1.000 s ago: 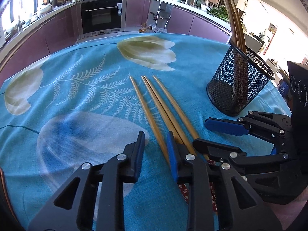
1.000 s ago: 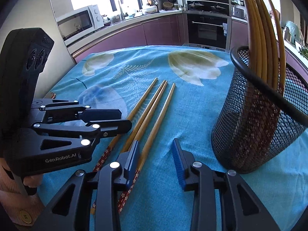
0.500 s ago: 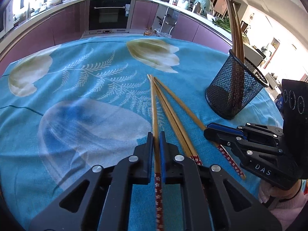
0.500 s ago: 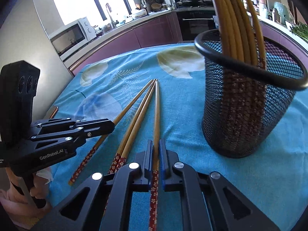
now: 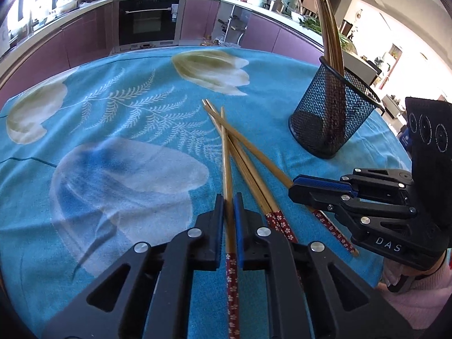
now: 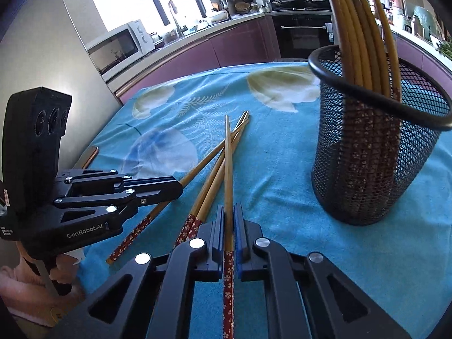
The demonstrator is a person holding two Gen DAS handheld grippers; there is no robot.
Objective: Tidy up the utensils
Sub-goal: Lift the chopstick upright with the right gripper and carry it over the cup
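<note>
Each gripper is clenched on one chopstick near its red patterned end: the left gripper (image 5: 228, 212) on the left chopstick (image 5: 226, 163), the right gripper (image 6: 229, 220) on the right chopstick (image 6: 228, 163). Both chopsticks lie left of the mesh holder (image 6: 375, 152). They are light, stiff and slippery, likely to pivot. Two more chopsticks (image 5: 254, 180) lie crossed on the bench (image 5: 113, 118), with open room left of the holder.

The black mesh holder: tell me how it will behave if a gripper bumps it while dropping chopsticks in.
The mesh holder looks light, being open wire mesh, so a nudge would probably slide it on the tablecloth. The tall chopsticks in it lean to one side and rise well above the rim, so it may tip that way.
</note>
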